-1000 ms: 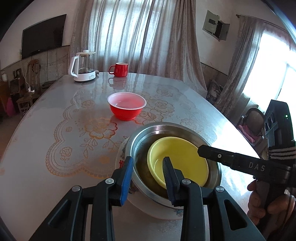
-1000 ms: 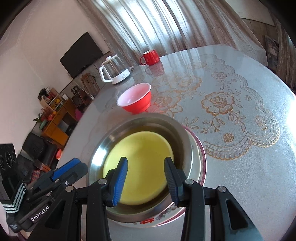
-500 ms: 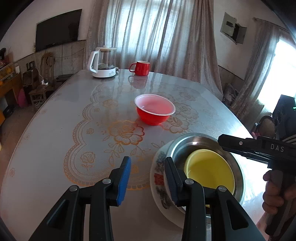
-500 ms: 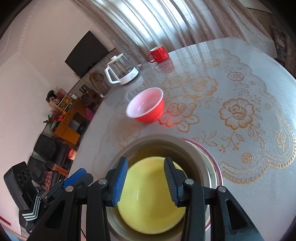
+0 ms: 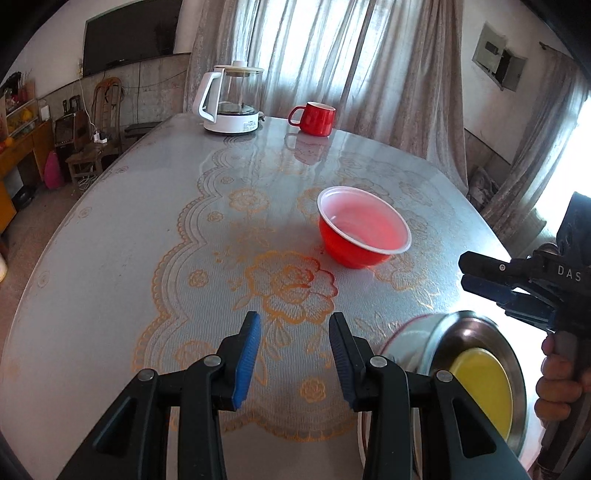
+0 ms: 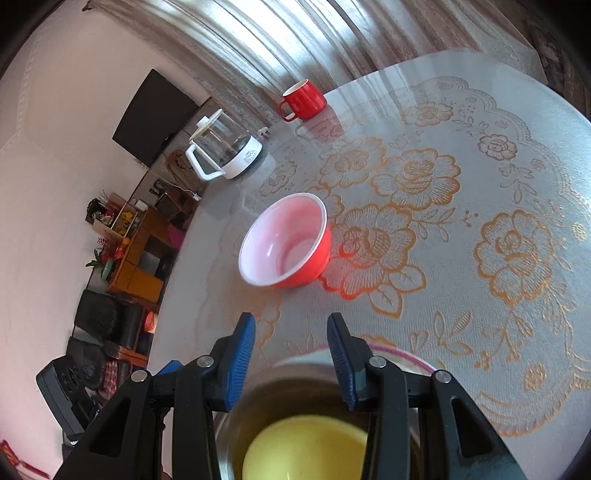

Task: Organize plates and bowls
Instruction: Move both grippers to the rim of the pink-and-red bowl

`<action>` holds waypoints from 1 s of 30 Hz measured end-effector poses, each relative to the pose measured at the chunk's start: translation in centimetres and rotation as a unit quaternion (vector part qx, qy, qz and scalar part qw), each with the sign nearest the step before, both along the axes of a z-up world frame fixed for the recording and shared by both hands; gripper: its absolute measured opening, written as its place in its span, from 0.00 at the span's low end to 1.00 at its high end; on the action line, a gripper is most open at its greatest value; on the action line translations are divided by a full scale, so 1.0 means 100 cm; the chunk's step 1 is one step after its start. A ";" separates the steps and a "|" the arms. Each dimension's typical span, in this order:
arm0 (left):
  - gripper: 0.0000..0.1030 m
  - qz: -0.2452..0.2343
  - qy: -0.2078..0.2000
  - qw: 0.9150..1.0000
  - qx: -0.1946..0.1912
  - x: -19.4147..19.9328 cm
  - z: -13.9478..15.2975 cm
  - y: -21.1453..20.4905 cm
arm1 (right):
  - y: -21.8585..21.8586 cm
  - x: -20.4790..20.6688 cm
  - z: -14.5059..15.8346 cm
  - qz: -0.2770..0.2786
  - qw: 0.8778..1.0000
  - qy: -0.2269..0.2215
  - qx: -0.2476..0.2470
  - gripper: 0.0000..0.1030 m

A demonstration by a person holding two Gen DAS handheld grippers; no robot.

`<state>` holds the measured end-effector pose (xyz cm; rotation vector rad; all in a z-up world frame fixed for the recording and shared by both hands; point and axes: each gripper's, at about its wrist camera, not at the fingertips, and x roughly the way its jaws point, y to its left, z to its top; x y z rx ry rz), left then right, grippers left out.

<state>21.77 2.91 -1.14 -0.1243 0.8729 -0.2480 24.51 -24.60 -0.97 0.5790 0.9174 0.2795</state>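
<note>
- My left gripper (image 5: 294,349) hangs over bare tablecloth, blue pads spread apart, nothing between them.
- My right gripper (image 6: 291,354) is also spread, holding nothing; it hovers above the far rim of the steel bowl (image 6: 295,391). In the left wrist view its fingers look nearly closed from the side, but its own camera shows a clear gap.
- In the left wrist view I see the right gripper (image 5: 469,275) coming in from the right edge, with a bare hand (image 5: 557,384) on its handle.
- The yellow bowl (image 5: 484,384) sits nested inside the steel bowl (image 5: 480,332), and that rests on a patterned plate (image 5: 402,339) whose pink rim (image 6: 413,356) shows at the edge. The stack is at the near right of the table; motion blur softens the steel rim.
- The red bowl (image 5: 364,230) stands alone and upright, near mid-table on the gold rose pattern, well apart from the stack. Pale inside, red outside (image 6: 286,245).
- At the far end of the table (image 5: 110,280): a glass kettle (image 5: 232,99) on a white base, and a red mug (image 5: 314,118) near it, not touching.
- A dark TV (image 5: 129,33) hangs on the wall; curtains (image 5: 325,51) are behind the table.
</note>
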 end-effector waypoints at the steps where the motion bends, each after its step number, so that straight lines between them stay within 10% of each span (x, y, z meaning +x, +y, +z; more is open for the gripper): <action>1: 0.38 0.000 0.001 1.000 0.001 0.005 -0.001 -0.001 | 0.001 0.006 -0.001 -0.001 1.000 0.003 -0.001 0.39; 30: 0.48 0.005 0.037 0.998 -0.053 0.105 -0.011 -0.027 | 0.002 0.080 -0.026 -0.024 0.999 0.044 -0.015 0.33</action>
